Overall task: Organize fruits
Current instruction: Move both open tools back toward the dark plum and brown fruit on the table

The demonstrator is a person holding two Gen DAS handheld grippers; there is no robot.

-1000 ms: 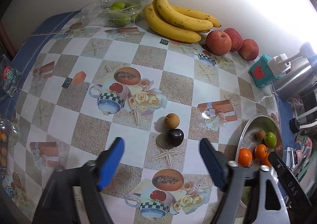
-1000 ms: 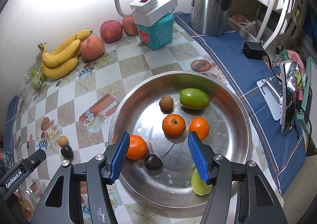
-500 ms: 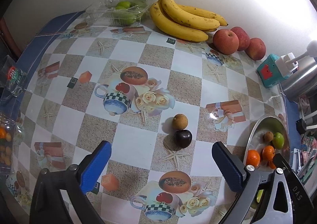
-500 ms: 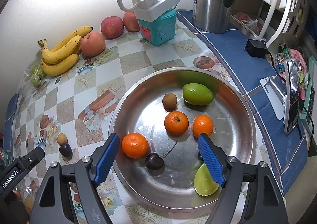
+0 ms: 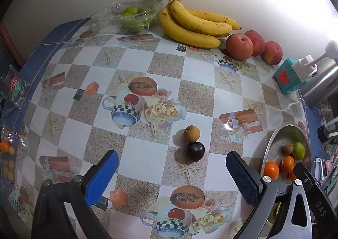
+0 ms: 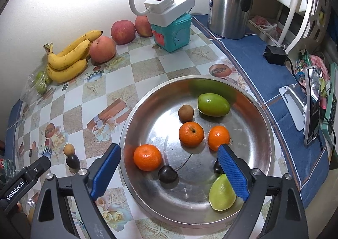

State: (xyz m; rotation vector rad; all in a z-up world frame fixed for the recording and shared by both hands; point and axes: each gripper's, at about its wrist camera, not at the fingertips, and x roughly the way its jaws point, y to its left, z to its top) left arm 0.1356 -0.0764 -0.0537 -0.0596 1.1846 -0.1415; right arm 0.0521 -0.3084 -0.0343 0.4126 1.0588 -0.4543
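Note:
A steel bowl [image 6: 262, 124] holds three oranges [image 6: 191, 133], a dark cherry [image 6: 168, 173], a brown longan [image 6: 186, 112], a green fruit [image 6: 213, 104] and a pale green wedge [image 6: 221, 194]. My right gripper [image 6: 169, 170] is open and empty above the bowl's near side. On the tablecloth lie a brown longan [image 5: 191, 133] and a dark cherry [image 5: 195, 151], touching. My left gripper [image 5: 172, 172] is open and empty, just short of them. The bowl also shows in the left wrist view [image 5: 274, 139].
Bananas [image 5: 194, 25], three apples [image 5: 239, 46] and a clear box of green fruit [image 5: 128, 17] line the back wall. A teal box with a white lamp base [image 6: 171, 21] and a steel kettle [image 6: 230, 0] stand at the back right. A glass [image 5: 14, 91] sits at the left edge.
Both grippers have opened wider and pulled back a little. The fruit has not moved.

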